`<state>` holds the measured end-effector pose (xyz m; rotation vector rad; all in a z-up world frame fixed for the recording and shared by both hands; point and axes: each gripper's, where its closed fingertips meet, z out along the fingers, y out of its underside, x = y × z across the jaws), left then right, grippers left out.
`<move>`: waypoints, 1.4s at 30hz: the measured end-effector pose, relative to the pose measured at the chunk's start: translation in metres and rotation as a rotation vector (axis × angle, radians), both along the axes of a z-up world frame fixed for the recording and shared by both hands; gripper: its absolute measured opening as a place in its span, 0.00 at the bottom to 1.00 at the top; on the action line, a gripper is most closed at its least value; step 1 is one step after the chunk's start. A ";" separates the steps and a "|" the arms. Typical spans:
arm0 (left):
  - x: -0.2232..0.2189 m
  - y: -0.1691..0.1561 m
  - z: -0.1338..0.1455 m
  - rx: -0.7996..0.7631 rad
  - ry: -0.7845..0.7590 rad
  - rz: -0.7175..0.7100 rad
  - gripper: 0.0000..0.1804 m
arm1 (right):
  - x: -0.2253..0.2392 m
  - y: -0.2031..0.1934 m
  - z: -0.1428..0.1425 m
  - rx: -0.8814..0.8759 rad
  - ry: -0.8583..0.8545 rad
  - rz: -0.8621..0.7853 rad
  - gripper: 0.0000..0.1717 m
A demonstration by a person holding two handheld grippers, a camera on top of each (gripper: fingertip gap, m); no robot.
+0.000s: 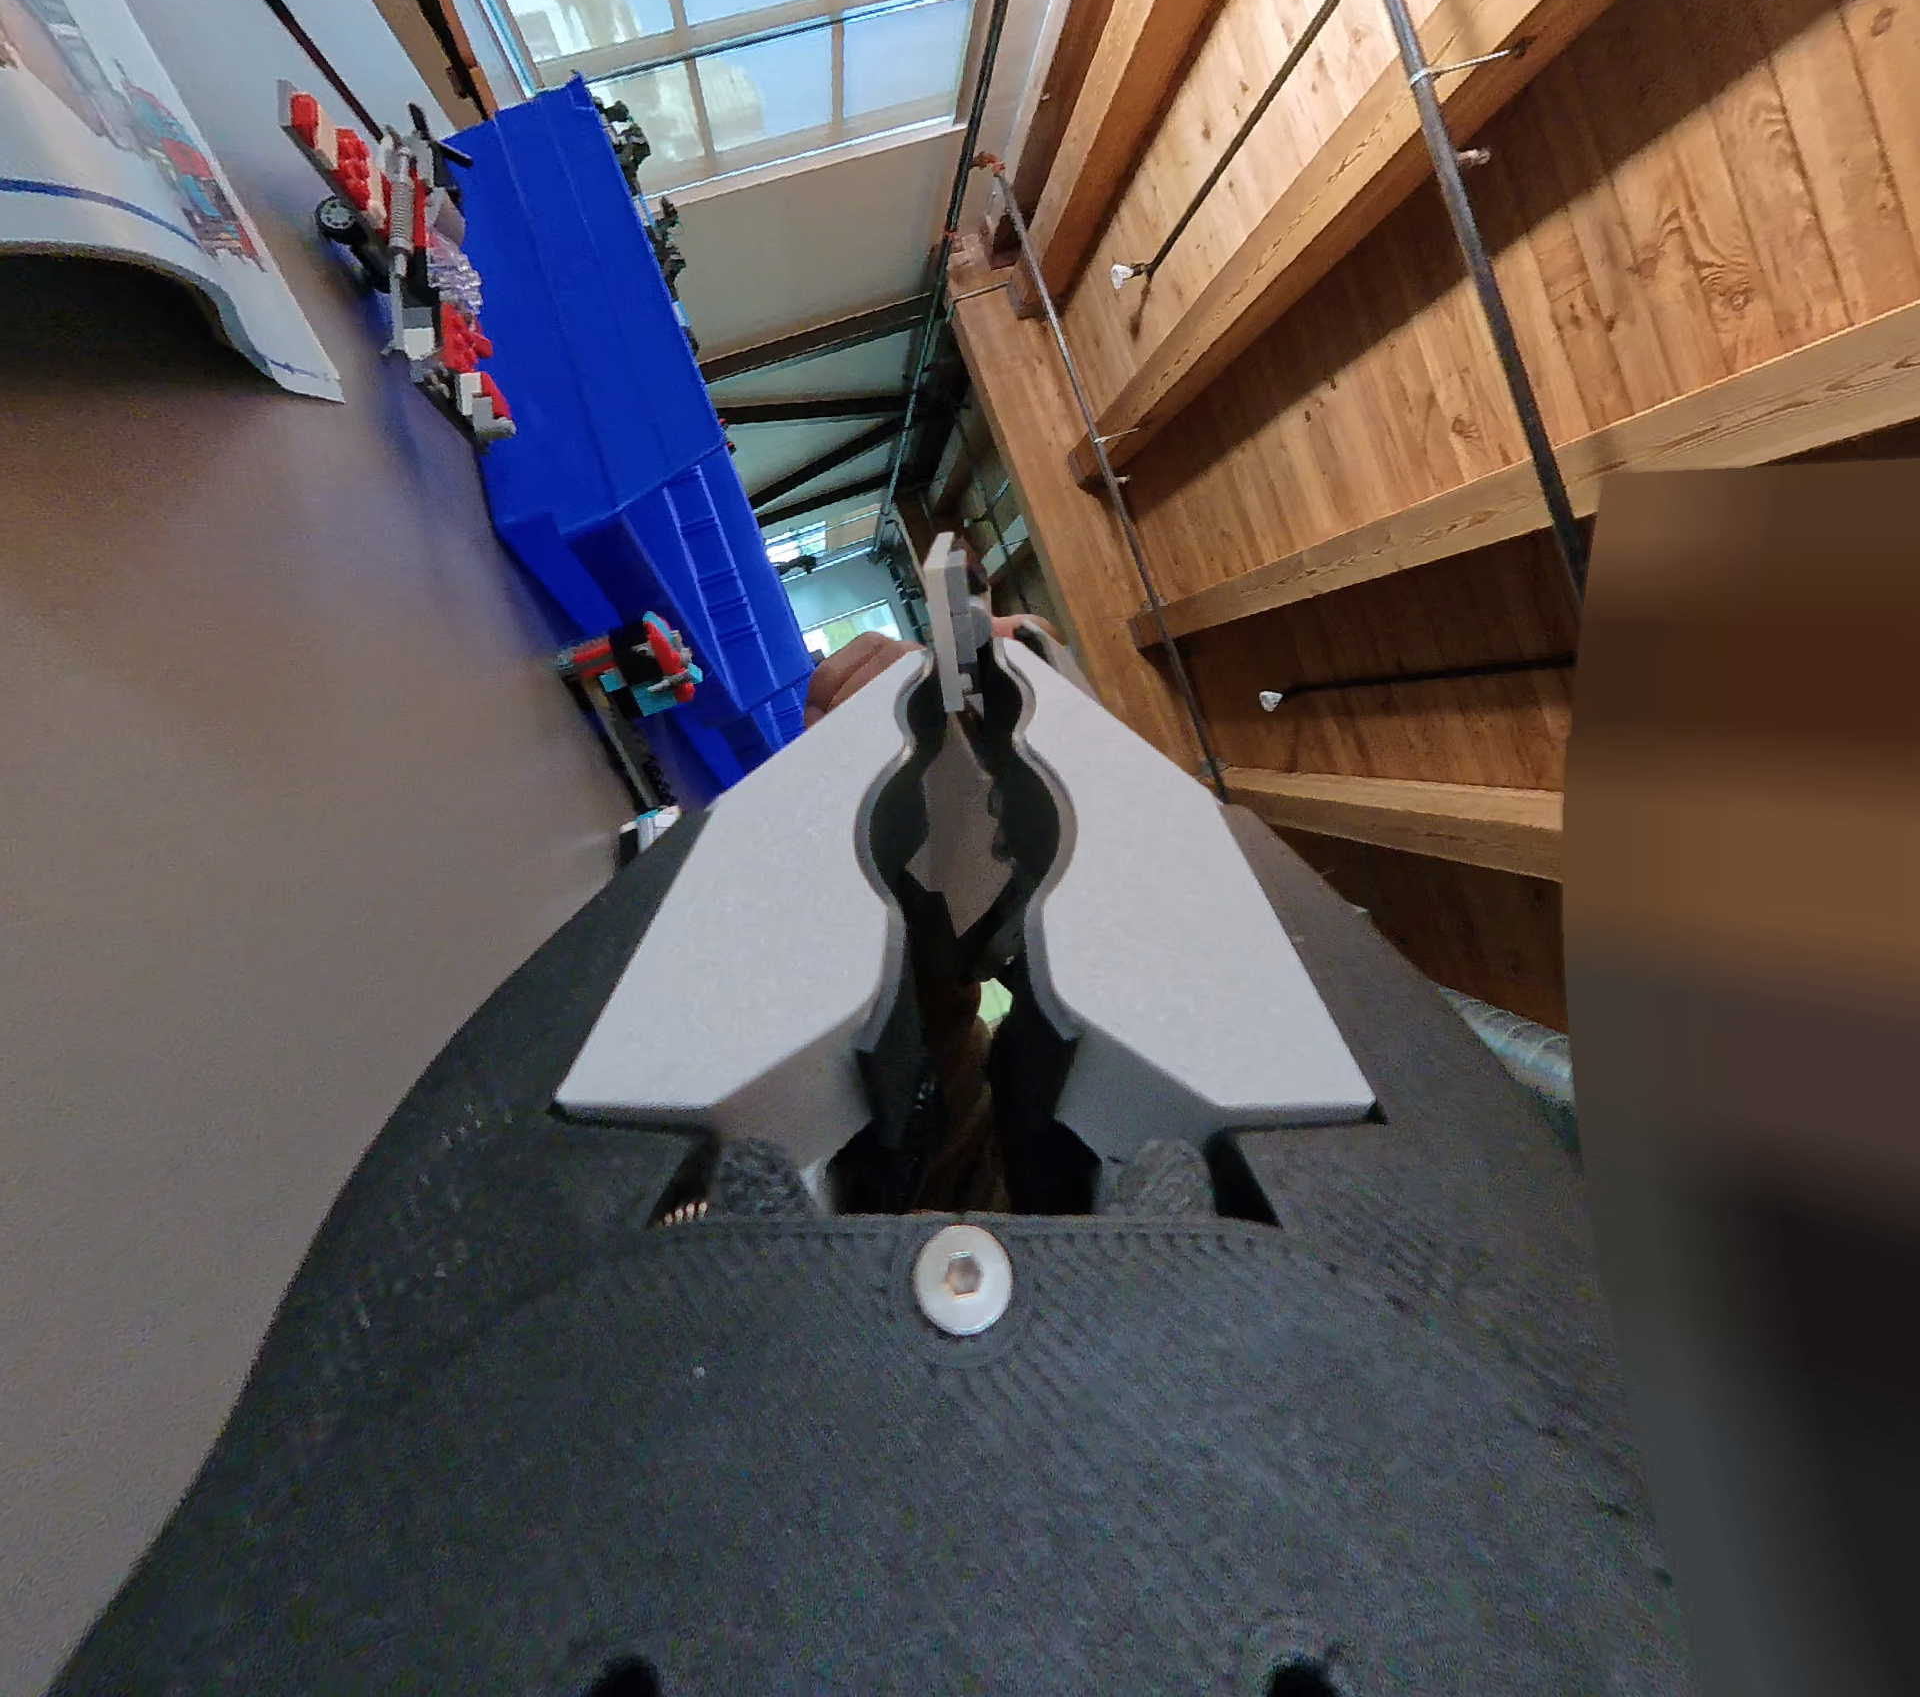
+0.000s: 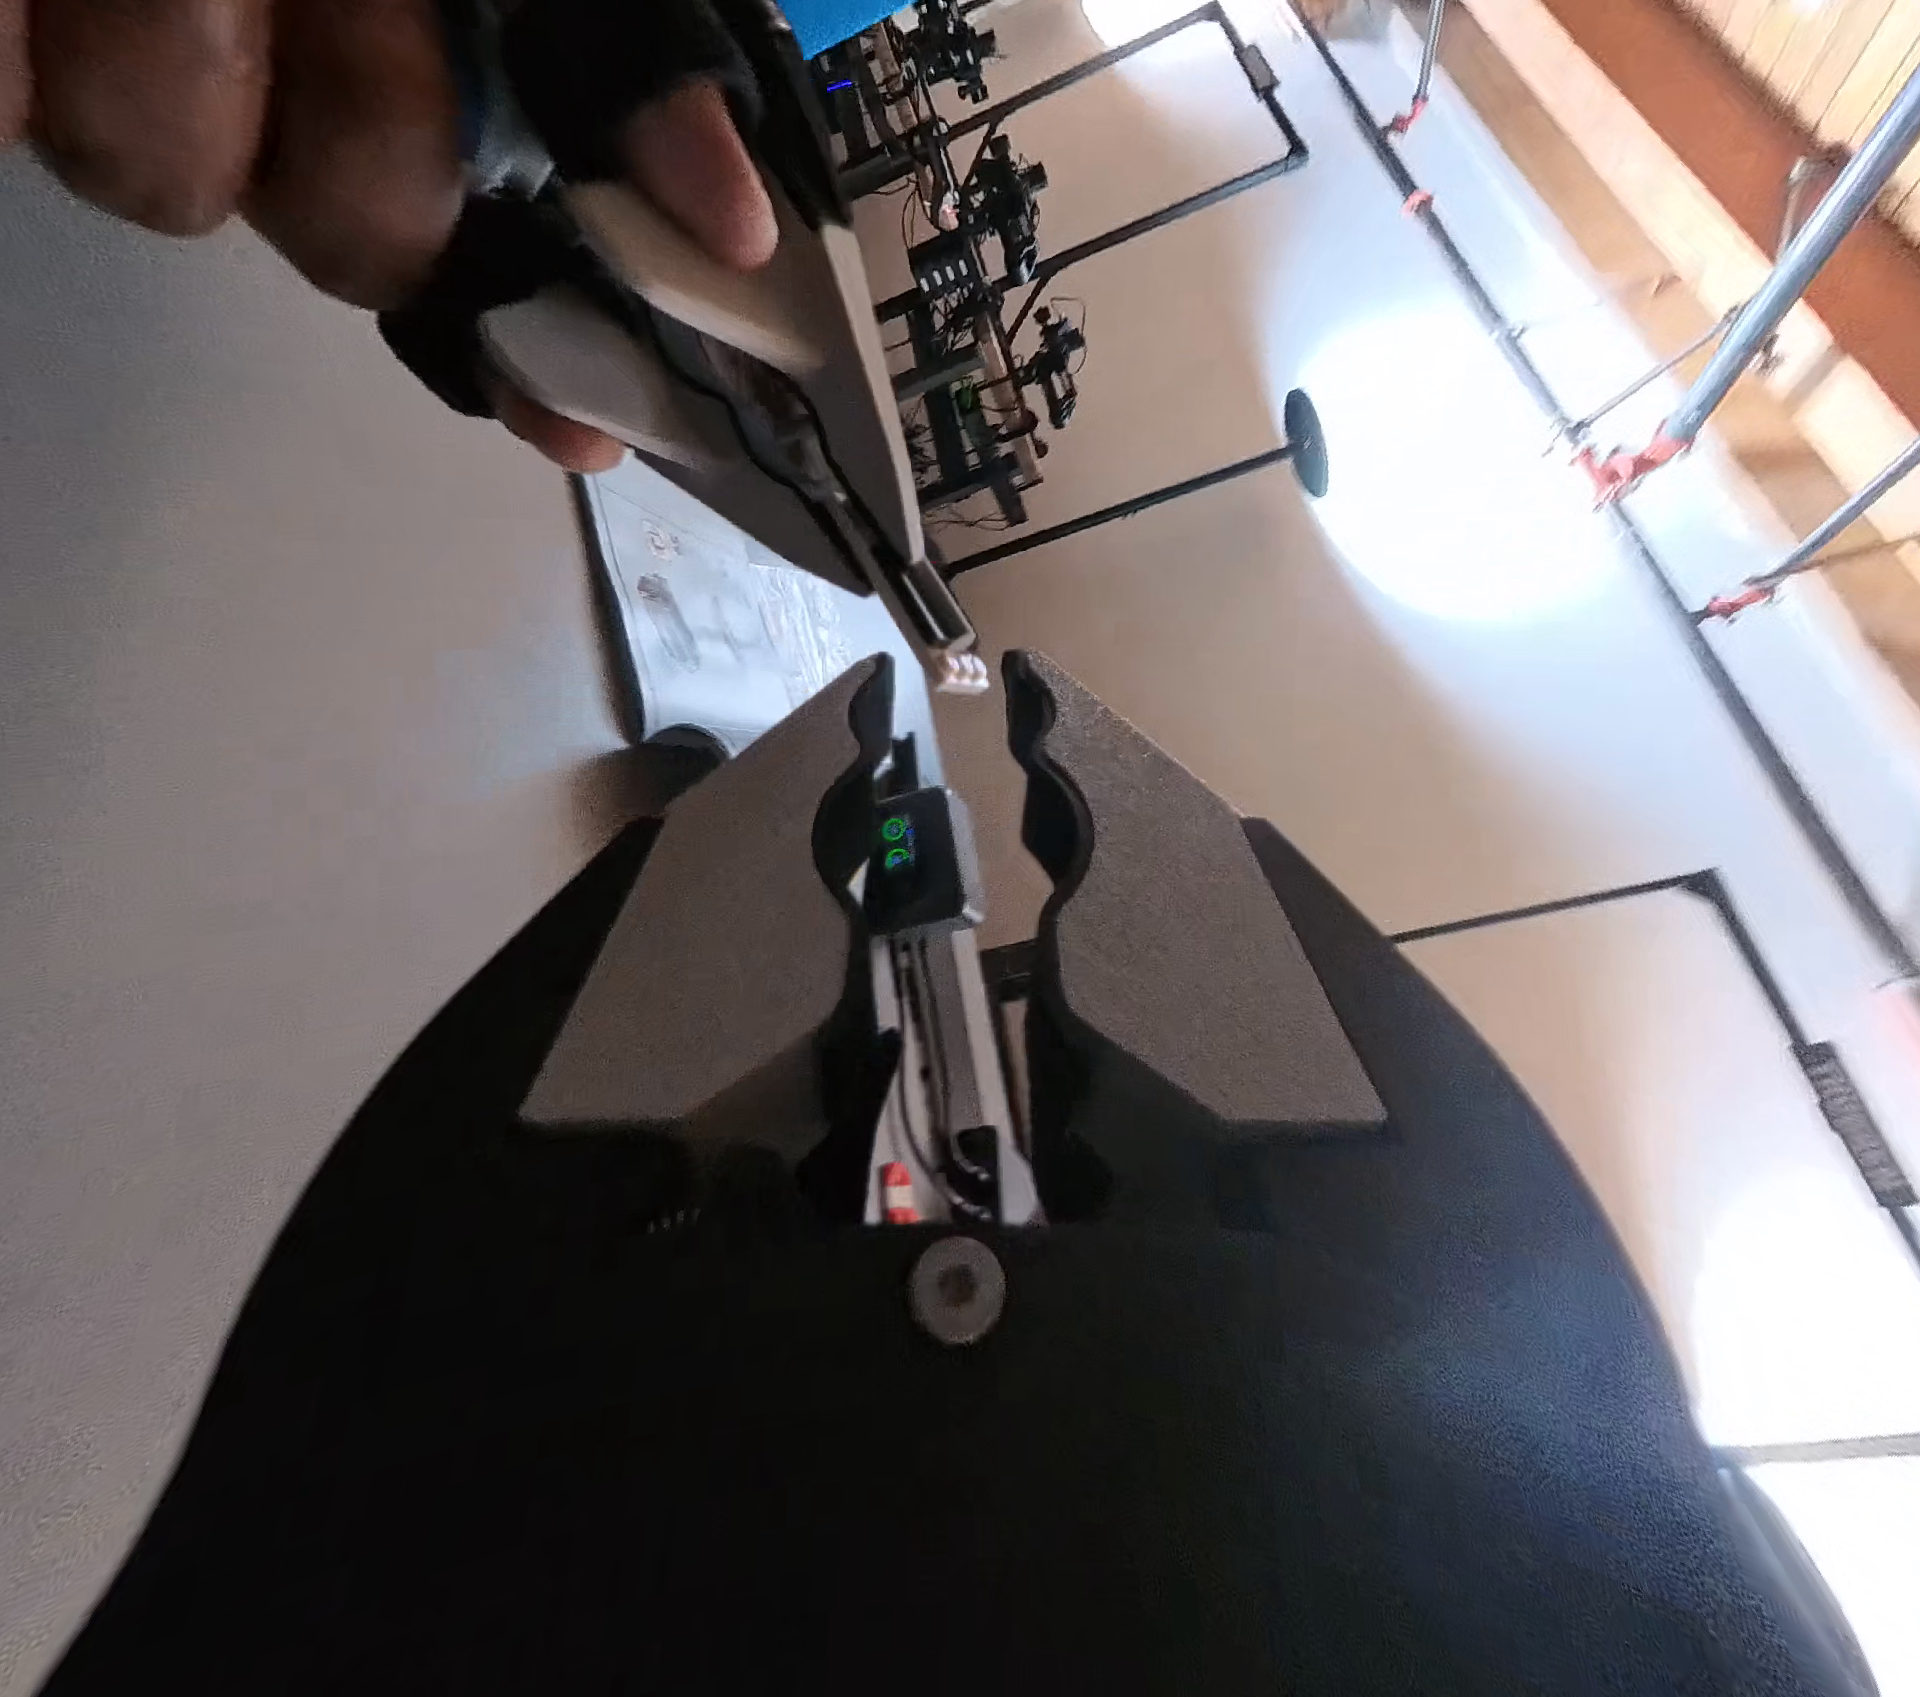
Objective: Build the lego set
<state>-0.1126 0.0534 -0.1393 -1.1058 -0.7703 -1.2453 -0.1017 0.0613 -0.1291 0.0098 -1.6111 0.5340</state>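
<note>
Grey brick plate (image 1: 948,608) sits pinched at the very tips of my left gripper (image 1: 961,660), one piece with a smaller grey piece stuck on its side. Its long axis runs along the fingers, pointing toward 12 o'clock in the left wrist view, and about half of it sticks out past the tips. Both pads press on it, the jaws nearly closed.

My right gripper (image 2: 945,671) stands partly open with nothing gripped. In the right wrist view, just beyond its tips at 12 o'clock, I see the left gripper coming in from 11 o'clock, held by one hand (image 2: 312,37), with the pale studded end of the plate (image 2: 958,673) poking into the gap between my right fingertips. Neither right pad touches it.

I count two blue bins (image 1: 582,359) at 10 o'clock in the left wrist view, on the grey table (image 1: 260,712). I count three brick builds: one red-and-grey vehicle (image 1: 405,245) beside the bins, one red-and-grey strip (image 1: 473,369) below it, and one teal-and-red assembly (image 1: 649,671) nearer me. One printed booklet (image 1: 125,193) lies at 9 o'clock, its edge curled.
</note>
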 end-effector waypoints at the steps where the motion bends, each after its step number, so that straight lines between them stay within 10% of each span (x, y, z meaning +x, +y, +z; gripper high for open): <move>1: -0.001 0.000 -0.001 -0.011 0.005 0.006 0.04 | 0.000 -0.002 -0.001 0.036 0.019 0.003 0.12; 16: 0.004 0.004 -0.014 -0.064 0.016 -0.012 0.04 | -0.010 -0.013 -0.022 0.348 0.155 -0.027 0.05; 42: 0.006 0.006 -0.014 -0.034 0.030 -0.030 0.04 | -0.006 -0.006 -0.020 0.346 0.158 -0.074 0.05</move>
